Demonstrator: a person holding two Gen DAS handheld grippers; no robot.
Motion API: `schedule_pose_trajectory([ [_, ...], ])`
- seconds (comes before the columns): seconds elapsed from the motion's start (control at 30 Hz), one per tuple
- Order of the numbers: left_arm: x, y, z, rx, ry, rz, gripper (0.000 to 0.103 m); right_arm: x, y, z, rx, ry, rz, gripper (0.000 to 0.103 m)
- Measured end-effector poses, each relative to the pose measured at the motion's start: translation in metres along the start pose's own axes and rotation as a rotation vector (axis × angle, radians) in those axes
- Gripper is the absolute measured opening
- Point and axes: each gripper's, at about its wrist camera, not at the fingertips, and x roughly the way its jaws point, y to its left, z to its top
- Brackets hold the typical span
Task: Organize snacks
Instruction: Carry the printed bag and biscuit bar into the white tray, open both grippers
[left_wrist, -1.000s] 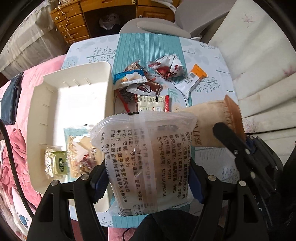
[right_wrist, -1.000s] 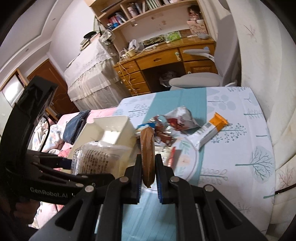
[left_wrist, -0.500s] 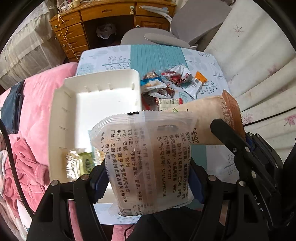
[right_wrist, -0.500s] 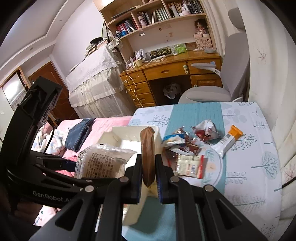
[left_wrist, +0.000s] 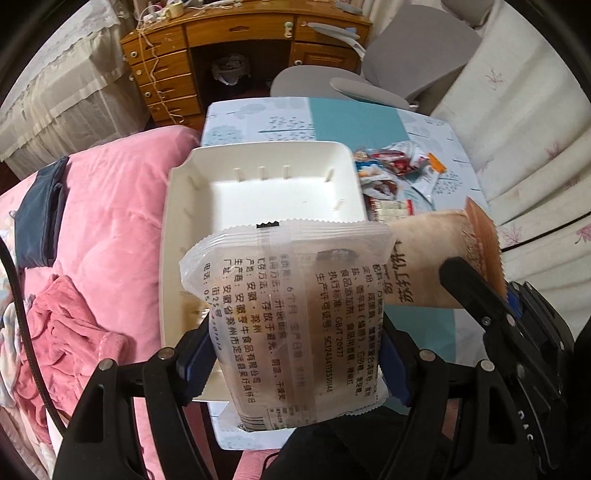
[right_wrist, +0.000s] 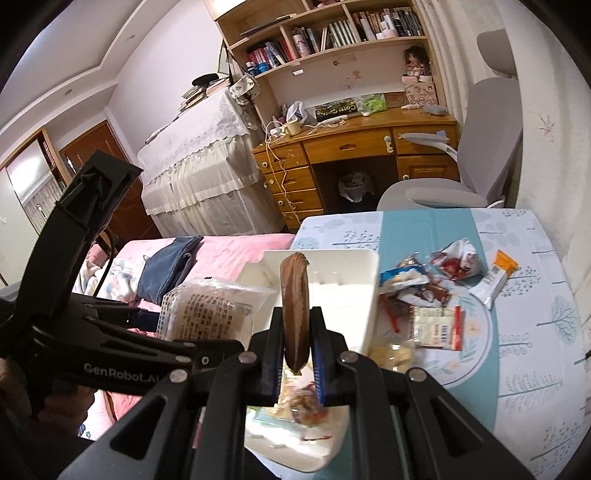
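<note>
We see left gripper (left_wrist: 295, 354) angled steeply down, jaws opening, clear printed snack pack (left_wrist: 291, 310) between; right gripper (right_wrist: 297, 350) clamped on brown packet (right_wrist: 294, 295); both above white tray (left_wrist: 258, 192), patterned tablecloth (right_wrist: 517, 369); tray contents probably snacks, blurred.

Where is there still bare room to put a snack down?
The far half of the white bin is bare, and so is the tablecloth beyond the wrappers. It's crowded at the snack pile right of the bin.
</note>
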Motion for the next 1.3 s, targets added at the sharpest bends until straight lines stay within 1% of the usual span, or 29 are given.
schedule_pose_trajectory([
  [0.27, 0.012, 0.046, -0.007, -0.070, 0.001, 0.049, 0.075, 0.014, 0.023, -0.009, 0.012, 0.007, 0.007, 0.013],
  [0.33, 0.016, 0.053, -0.007, -0.081, 0.001, 0.059, 0.078, 0.016, 0.026, -0.011, 0.018, 0.010, 0.005, 0.013],
  [0.43, 0.022, 0.059, -0.008, -0.091, 0.016, 0.065, 0.079, 0.020, 0.029, -0.014, 0.036, 0.025, 0.008, 0.015],
  [0.47, 0.024, 0.060, -0.008, -0.092, 0.023, 0.064, 0.080, 0.022, 0.029, -0.015, 0.047, 0.034, 0.004, 0.019],
  [0.5, 0.025, 0.060, -0.008, -0.092, 0.023, 0.059, 0.085, 0.023, 0.028, -0.016, 0.064, 0.036, 0.000, 0.022],
  [0.57, 0.024, 0.057, -0.008, -0.088, 0.004, 0.041, 0.089, 0.023, 0.023, -0.018, 0.092, 0.037, -0.001, 0.038],
  [0.63, 0.019, 0.053, -0.007, -0.074, -0.026, 0.025, 0.090, 0.020, 0.018, -0.020, 0.122, 0.028, -0.007, 0.044],
  [0.73, 0.012, 0.045, -0.006, -0.055, -0.071, 0.000, 0.092, 0.016, 0.010, -0.023, 0.156, 0.028, -0.022, 0.045],
  [0.8, 0.011, 0.041, -0.006, -0.049, -0.080, -0.012, 0.092, 0.014, 0.006, -0.025, 0.171, 0.032, -0.032, 0.045],
  [1.07, 0.016, 0.019, -0.008, -0.051, -0.070, -0.056, 0.092, 0.004, -0.016, -0.034, 0.217, 0.070, -0.062, 0.045],
  [1.3, 0.019, -0.017, -0.007, -0.065, -0.079, -0.078, 0.092, -0.009, -0.045, -0.035, 0.219, 0.098, -0.075, 0.045],
])
